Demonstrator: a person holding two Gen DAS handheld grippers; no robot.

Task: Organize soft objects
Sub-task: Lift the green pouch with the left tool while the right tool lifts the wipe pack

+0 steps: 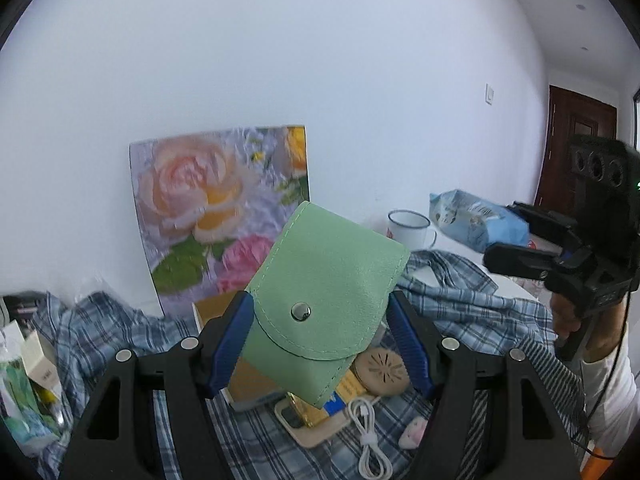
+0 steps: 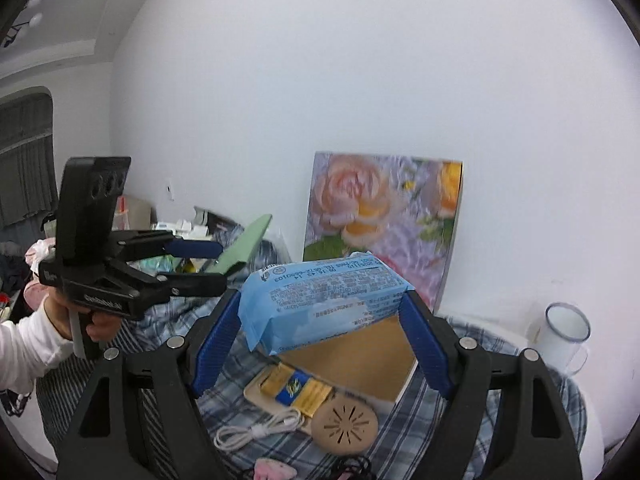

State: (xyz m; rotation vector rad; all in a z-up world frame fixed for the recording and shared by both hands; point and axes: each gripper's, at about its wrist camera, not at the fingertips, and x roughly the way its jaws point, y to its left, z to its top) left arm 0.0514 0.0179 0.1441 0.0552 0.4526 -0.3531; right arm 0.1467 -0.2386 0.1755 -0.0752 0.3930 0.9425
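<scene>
My left gripper (image 1: 320, 312) is shut on a green felt pouch (image 1: 328, 300) with a metal snap and holds it up above the cluttered table. The pouch shows edge-on in the right wrist view (image 2: 240, 246), held by the left gripper (image 2: 218, 262). My right gripper (image 2: 320, 312) is shut on a blue soft tissue pack (image 2: 320, 300) and holds it in the air. In the left wrist view the right gripper (image 1: 508, 236) and the pack (image 1: 476, 220) are at the far right.
A plaid cloth (image 1: 460, 296) covers the table. On it lie a brown box (image 2: 360, 356), a yellow-blue packet (image 2: 296, 390), a white cable (image 2: 256, 430), a tan round disc (image 2: 345, 424) and a white mug (image 2: 566, 336). A flower painting (image 1: 220, 208) leans on the wall.
</scene>
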